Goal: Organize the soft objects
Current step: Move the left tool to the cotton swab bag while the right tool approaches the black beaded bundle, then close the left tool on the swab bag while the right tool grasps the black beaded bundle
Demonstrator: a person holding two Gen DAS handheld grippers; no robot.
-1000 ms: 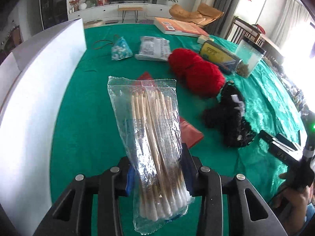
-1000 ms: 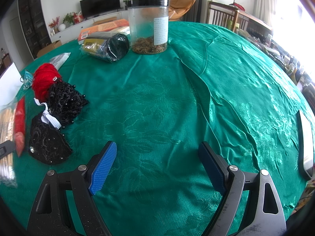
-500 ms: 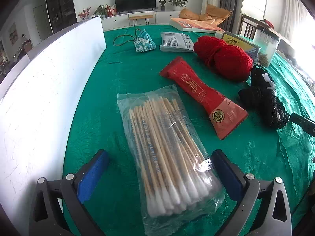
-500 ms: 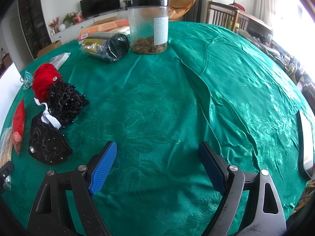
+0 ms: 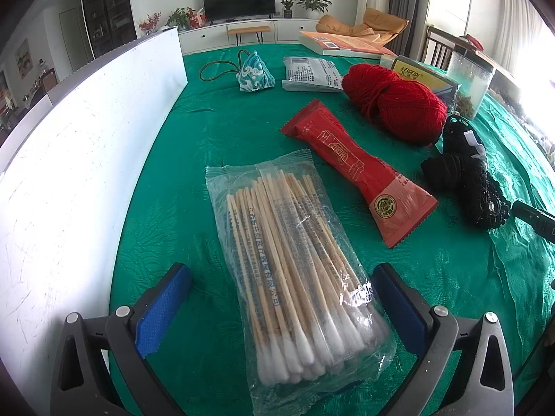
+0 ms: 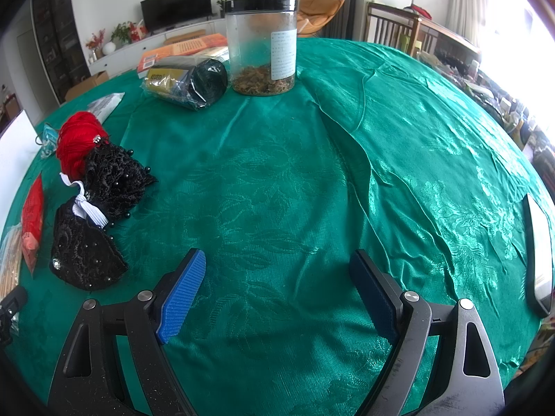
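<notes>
The left gripper [image 5: 282,303] has its blue fingers [image 5: 161,306] spread wide and holds nothing. A clear plastic bag of cotton swabs with wooden sticks [image 5: 295,267] lies flat on the green cloth worktop [image 5: 208,131], and its near end sits between the fingers without touching them. Just beside the bag is a long red packet [image 5: 360,170]. Past that are two red balls of yarn [image 5: 399,100] and a black lace piece with beads [image 5: 464,176]. A tall white board [image 5: 76,159] stands along the left side.

The right gripper [image 6: 275,294] is also spread wide and holds nothing, over bare green cloth. A clear plastic jar with a black lid [image 6: 262,45] stands far back.
</notes>
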